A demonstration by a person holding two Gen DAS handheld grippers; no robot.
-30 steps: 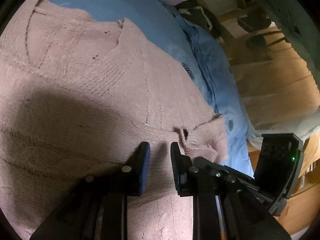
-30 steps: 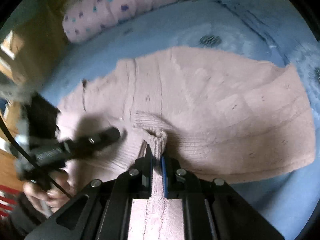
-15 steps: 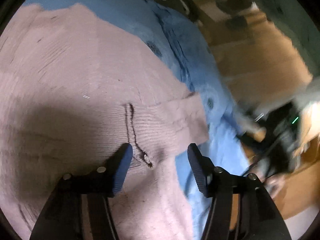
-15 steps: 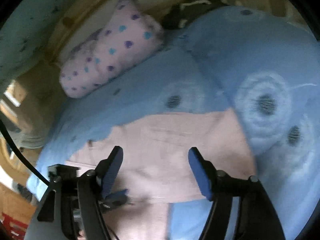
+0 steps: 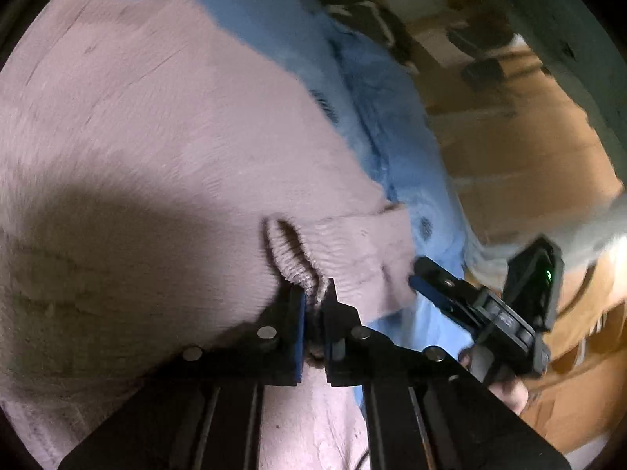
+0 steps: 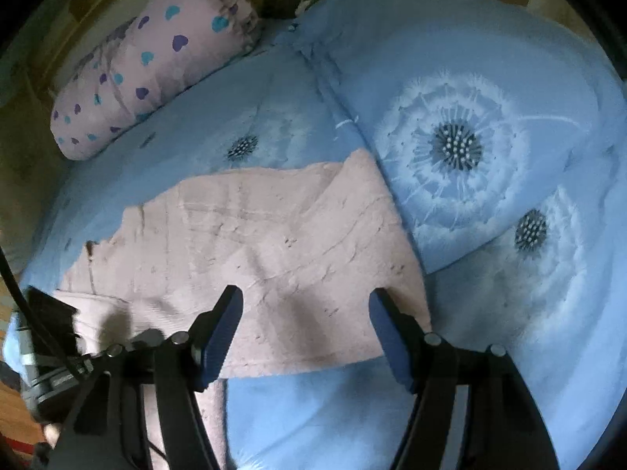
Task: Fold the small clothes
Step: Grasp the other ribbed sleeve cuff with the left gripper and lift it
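Left gripper (image 5: 313, 305): jaws clamped on the ribbed cuff (image 5: 292, 262) of the pink knit sweater (image 5: 156, 137). Right gripper (image 6: 305, 329): jaws wide apart, empty, hovering over the sweater's near edge. Sweater lies flat on the blue duvet (image 6: 490, 78), long axis across the right view; cuff toward the left hand, which is nearer. No containers seen

Soft cloth all over, hard matt plastic on the tongs

We see a pink sweater (image 6: 250, 243) of fuzzy, ribbed knit, rough and matt, lying on a smooth blue bedcover (image 6: 490, 78) of printed cloth; the pillow (image 6: 149, 58) is soft pink cloth with printed hearts. The left tongs (image 5: 313, 305) and right tongs (image 6: 305, 337) look like matt black plastic with dull blue pads and small shiny metal pins.
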